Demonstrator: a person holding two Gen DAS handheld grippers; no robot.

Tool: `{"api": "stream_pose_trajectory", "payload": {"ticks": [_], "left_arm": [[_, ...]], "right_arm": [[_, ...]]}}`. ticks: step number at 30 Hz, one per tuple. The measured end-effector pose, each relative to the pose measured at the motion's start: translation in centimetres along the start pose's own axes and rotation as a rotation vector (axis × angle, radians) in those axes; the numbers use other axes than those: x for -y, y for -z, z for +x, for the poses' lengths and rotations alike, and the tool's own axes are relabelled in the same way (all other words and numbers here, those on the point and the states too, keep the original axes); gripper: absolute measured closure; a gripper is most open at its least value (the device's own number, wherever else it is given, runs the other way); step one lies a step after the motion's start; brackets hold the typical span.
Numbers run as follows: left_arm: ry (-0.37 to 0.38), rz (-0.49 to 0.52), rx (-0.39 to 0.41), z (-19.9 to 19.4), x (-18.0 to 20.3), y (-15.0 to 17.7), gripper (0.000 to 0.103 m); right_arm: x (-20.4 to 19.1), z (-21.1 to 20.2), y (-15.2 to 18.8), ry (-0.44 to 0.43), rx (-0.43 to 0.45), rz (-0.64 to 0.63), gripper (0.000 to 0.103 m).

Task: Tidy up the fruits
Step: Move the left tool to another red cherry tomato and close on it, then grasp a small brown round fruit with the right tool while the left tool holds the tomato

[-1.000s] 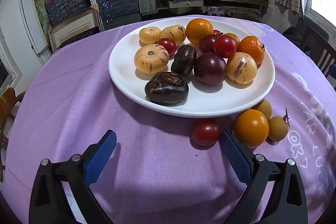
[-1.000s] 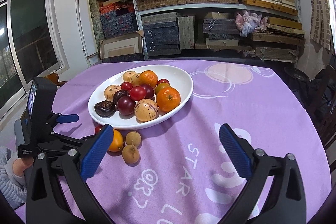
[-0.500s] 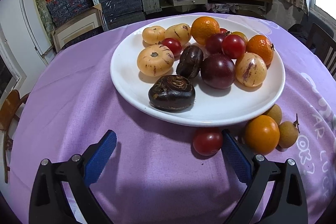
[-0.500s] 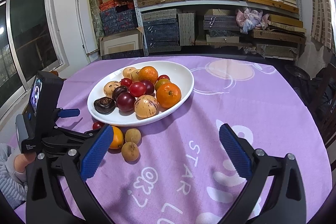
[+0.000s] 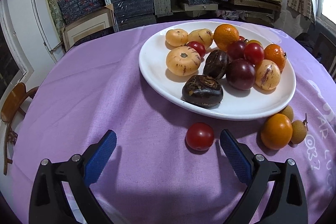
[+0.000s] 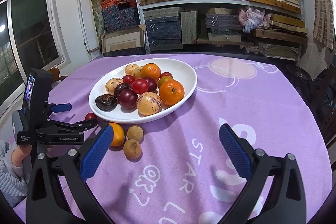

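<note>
**Inspector A:** We find the left tool [image 5: 168, 141] spread wide and empty, low over the purple surface [image 5: 94, 98]. The loose cherry tomato [image 5: 199, 136] lies lower centre of the left wrist frame, just inside the right-hand finger [image 5: 235, 152] and well off centre in the gap.

**Inspector B:** Agreed. We judge that closing from here would let that finger nudge the tomato first and roll it. The white plate [image 5: 241, 113] rim sits just behind; a forward push could drive the fruit under it.

**Inspector A:** The right tool [image 6: 166, 146] is likewise spread and holds nothing, at the bottom of its frame. The orange fruit [image 6: 117, 134] and two longans [image 6: 132, 148] sit near its left finger; a careless sweep could scatter them.

**Inspector B:** We also note the skin is smooth and soft, so an over-firm squeeze risks bursting it.
</note>
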State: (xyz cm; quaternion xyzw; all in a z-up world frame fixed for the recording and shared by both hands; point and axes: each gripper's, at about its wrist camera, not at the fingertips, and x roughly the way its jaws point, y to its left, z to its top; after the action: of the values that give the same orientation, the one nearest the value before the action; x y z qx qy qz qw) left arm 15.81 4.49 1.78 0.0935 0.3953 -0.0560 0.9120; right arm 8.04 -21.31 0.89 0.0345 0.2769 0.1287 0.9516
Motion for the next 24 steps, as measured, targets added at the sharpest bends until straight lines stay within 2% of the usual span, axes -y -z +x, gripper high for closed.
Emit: {"api": "stream_pose_trajectory", "payload": {"ticks": [6, 8, 11, 13, 18, 21, 24], "left_arm": [[0.101, 0.001, 0.012, -0.6, 0.2, 0.3, 0.004], [0.131, -0.006, 0.011, -0.6, 0.2, 0.2, 0.007], [0.18, -0.006, 0.0, -0.4, 0.3, 0.3, 0.029], [0.209, -0.002, -0.008, -0.3, 0.6, 0.3, 0.056], [0.255, 0.012, -0.007, -0.4, 1.2, 0.4, 0.066], [0.273, 0.022, -0.01, -0.3, 1.6, 0.4, 0.077], [0.274, 0.028, -0.007, -0.3, 1.7, 0.4, 0.078]], "right_arm": [[-0.1, 0.1, 0.1, -0.002, -0.008, -0.001, 0.004], [-0.1, 0.0, 0.1, -0.003, -0.007, -0.002, 0.004], [-0.2, -0.2, 0.1, -0.004, -0.004, -0.004, 0.004], [-0.2, -0.2, 0.1, -0.004, -0.004, -0.004, 0.004], [-0.1, -0.2, 0.1, -0.003, -0.007, -0.002, 0.004], [-0.1, -0.2, 0.1, -0.003, -0.005, -0.003, 0.004], [-0.2, 0.0, 0.1, -0.029, -0.029, -0.005, 0.004]]}}
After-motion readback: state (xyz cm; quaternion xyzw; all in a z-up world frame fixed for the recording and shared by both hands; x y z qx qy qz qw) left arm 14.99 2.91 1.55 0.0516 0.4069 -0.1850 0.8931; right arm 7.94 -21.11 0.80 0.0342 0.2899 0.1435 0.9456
